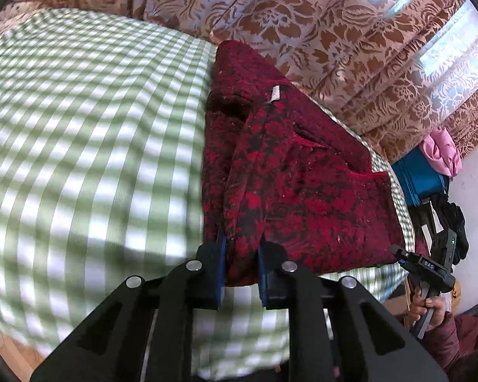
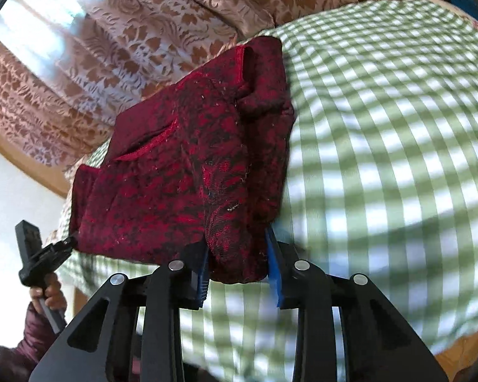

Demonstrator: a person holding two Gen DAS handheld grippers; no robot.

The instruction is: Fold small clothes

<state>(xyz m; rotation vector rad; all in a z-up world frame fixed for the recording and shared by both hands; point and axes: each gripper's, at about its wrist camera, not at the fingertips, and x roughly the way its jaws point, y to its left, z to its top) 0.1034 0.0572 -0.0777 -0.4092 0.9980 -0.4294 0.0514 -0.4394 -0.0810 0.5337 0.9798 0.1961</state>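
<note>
The garment (image 1: 290, 184) was soft, limp knit cloth, light by the look of it; it would sag and slide wherever it was not held, so the sound places to grip were the corners of its near hem, well apart, which was where both tools had it. It was dark red with a black mottled pattern, flecked with pale lint; a small white label (image 1: 274, 93) showed near its far end, and brighter red trim edged a slit or pocket opening in the middle. It was already partly folded, one panel lying over another, with a bunched lump at the far end; it lay toward the far edge of the cloth (image 1: 89, 146), its near hem raised slightly off the surface.

The left gripper (image 1: 241, 256) had its blue pads closed on one near corner, a thick fold of fabric filling the narrow gap; the right gripper (image 2: 239, 261) pinched the other near corner likewise, jaws only as far apart as the bunched cloth forced them.

Beneath was a green and white checked cloth, blurred; behind hung a brown and pink floral curtain (image 1: 334, 31); off to the side sat a blue bag (image 1: 414, 178) with something pink (image 1: 443, 152) on it.
</note>
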